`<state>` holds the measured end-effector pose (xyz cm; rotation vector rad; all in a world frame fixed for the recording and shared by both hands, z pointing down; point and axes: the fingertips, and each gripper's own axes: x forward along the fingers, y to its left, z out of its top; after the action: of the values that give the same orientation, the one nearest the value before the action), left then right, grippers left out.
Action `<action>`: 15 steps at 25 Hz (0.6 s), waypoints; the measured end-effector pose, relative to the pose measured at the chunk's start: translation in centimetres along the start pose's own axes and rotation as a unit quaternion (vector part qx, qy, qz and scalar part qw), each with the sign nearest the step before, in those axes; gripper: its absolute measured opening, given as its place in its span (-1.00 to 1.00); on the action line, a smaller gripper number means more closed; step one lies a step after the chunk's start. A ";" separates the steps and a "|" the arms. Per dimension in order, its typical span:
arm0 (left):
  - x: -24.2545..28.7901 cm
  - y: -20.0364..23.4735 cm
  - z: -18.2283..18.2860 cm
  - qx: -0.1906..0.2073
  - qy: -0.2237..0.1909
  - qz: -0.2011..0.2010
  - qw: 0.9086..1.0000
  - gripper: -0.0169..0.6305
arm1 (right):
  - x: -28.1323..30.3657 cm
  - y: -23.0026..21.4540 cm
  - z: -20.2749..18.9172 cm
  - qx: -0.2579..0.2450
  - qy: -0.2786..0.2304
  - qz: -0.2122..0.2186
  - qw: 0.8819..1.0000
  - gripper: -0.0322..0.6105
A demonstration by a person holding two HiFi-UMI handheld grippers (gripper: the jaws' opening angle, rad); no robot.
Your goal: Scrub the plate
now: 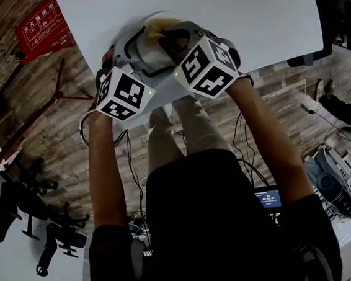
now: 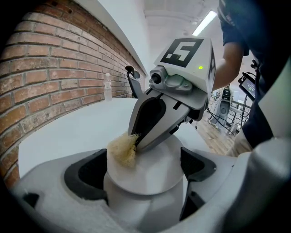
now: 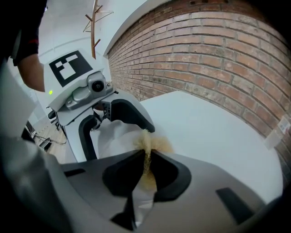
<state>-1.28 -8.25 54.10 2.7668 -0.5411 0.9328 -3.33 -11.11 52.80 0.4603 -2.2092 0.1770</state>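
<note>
The scrubbing looks under way rather than finished. The left gripper (image 2: 142, 169) has its jaws set narrow on a small white round plate (image 2: 157, 175), one jaw at each side of the rim, and holds it face up over the near edge of the white counter (image 1: 243, 11). I cannot tell whether the plate rests on the counter or hangs just above it.

The right gripper (image 3: 146, 159) has its jaws closed on a tuft of pale yellow fibrous scrubber (image 3: 152, 142). In the left gripper view the scrubber touches the plate's face at its left side, close to the rim. The middle and right of the face lie bare beside it.

No dirt, foam or water shows on the plate, so the pictures do not say how much of it has been worked. By my reading the grasp and the contact are done. Going over the rest of the face and setting the plate down remain.
</note>
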 end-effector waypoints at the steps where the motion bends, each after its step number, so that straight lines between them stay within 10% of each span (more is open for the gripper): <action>1: 0.0 0.0 0.0 0.000 0.000 0.000 1.000 0.54 | 0.0 0.2 0.0 0.000 0.000 0.003 1.000 -0.73; 15: 0.2 0.1 0.1 0.001 0.000 0.000 1.000 0.54 | 0.5 3.0 1.0 0.001 -0.008 0.061 0.998 -0.73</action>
<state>-1.11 -8.38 54.10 2.7685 -0.5415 0.9330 -5.50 -8.77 52.64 0.3294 -2.2534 0.2417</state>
